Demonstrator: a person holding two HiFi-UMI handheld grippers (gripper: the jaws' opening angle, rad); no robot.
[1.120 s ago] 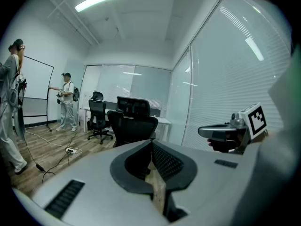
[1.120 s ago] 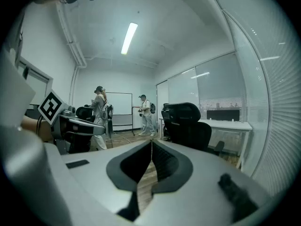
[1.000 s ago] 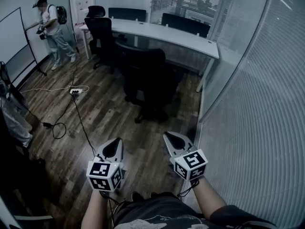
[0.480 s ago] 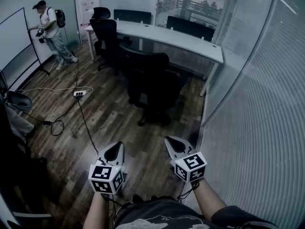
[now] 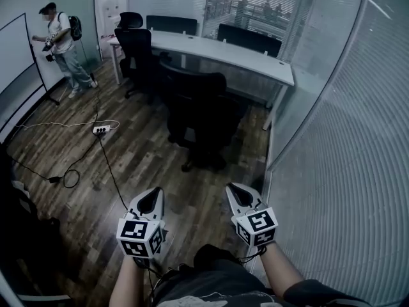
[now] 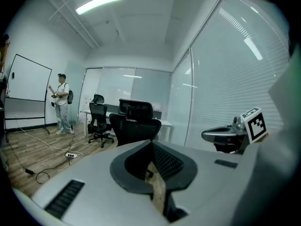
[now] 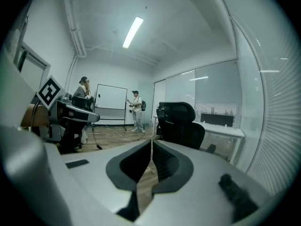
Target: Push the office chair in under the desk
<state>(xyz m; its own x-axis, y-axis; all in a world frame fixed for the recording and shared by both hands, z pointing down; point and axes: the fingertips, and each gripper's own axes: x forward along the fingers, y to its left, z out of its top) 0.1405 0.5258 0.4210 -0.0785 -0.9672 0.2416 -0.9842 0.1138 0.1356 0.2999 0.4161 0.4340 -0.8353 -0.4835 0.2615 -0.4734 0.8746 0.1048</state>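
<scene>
At twelve o'clock, the office chair (image 5: 198,110) is seen in front of the desk (image 5: 236,51), not under it. At six o'clock, the left gripper (image 5: 152,196) and right gripper (image 5: 238,192) are held empty, jaws pressed together.

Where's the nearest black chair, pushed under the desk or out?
Out. The chair stands on open floor before the desk, not under it.

the office chair (image 5: 195,104) base is lost in shadow.
</scene>
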